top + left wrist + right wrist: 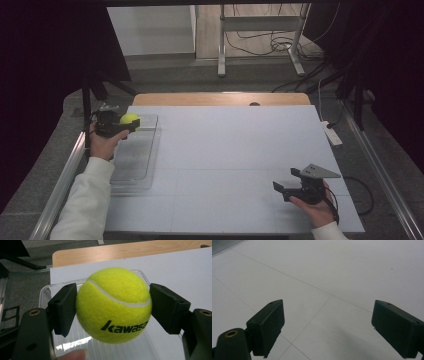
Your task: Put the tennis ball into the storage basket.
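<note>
High view: I see the left gripper (131,121) at about 9 o'clock on the white table (235,150), clamped on a yellow tennis ball (129,119). The ball sits above the far end of a clear plastic tray (135,160) that lies along the table's left edge. The left hand (104,142) in a white sleeve (85,200) comes up from 7 o'clock. The right gripper (287,182) is at about 4 o'clock, low near the table, jaws spread, nothing between them. The grey three-cornered plate (320,171) rides on top of it and the right hand (317,207) holds it from below. A white power strip (331,132) lies at 3 o'clock by the table's right edge. A wooden strip (220,99) runs along the far edge at 12 o'clock.

Left gripper view: the ball (113,305) sits dead centre, both black pads touching its sides, held clear above the tray (47,293). Black lettering on the ball at 6 o'clock, cut off at the right pad. A fingertip (75,355) pokes in at 7 o'clock.

Right gripper view: jaws wide apart and empty at 7 and 4 o'clock. The bare table (324,277) with thin seam lines lies beyond; I can't tell whether the jaws touch it.
</note>
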The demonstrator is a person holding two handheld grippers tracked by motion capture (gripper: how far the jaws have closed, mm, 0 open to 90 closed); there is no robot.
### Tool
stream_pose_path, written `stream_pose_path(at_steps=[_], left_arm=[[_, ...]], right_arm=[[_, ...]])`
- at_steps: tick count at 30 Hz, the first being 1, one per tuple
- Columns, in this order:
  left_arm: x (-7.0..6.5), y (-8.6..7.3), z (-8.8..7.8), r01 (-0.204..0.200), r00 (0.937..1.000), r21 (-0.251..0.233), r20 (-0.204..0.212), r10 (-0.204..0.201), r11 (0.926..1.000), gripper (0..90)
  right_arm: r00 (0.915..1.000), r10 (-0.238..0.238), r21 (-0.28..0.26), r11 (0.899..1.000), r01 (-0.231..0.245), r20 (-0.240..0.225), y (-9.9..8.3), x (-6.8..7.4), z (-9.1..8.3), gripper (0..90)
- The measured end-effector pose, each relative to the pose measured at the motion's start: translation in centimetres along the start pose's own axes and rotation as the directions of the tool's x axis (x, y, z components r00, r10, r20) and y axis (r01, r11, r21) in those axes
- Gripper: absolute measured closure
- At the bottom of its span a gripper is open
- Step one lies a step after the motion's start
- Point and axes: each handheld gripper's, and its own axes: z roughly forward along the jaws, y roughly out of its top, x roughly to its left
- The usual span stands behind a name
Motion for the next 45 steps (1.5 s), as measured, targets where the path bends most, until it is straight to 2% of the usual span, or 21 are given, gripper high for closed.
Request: stream_pose_path(at_steps=[9, 18, 45], left_arm=[[0.3, 0.0, 0.7, 0.006, 0.9999, 0.019, -0.012, -0.006, 0.9998, 26.0], [1.0, -0.1, 1.3, 0.032, 0.9991, 0.036, -0.028, -0.031, 0.9988, 25.9], [1.8, 0.0, 2.6, 0.047, 0.9978, 0.073, -0.05, -0.043, 0.9962, 25.9]], right_arm=[[1.0, -0.004, 0.002, 1.0, 0.004, 0.0, 0.0, 0.0, 0.1, 11.2], [1.0, 0.0, 0.002, 1.0, 0.0, 0.0, 0.0, 0.0, 0.1, 11.2], [1.0, -0.001, 0.01, 1.0, 0.001, 0.002, -0.1, 0.0, 0.3, 11.3]])
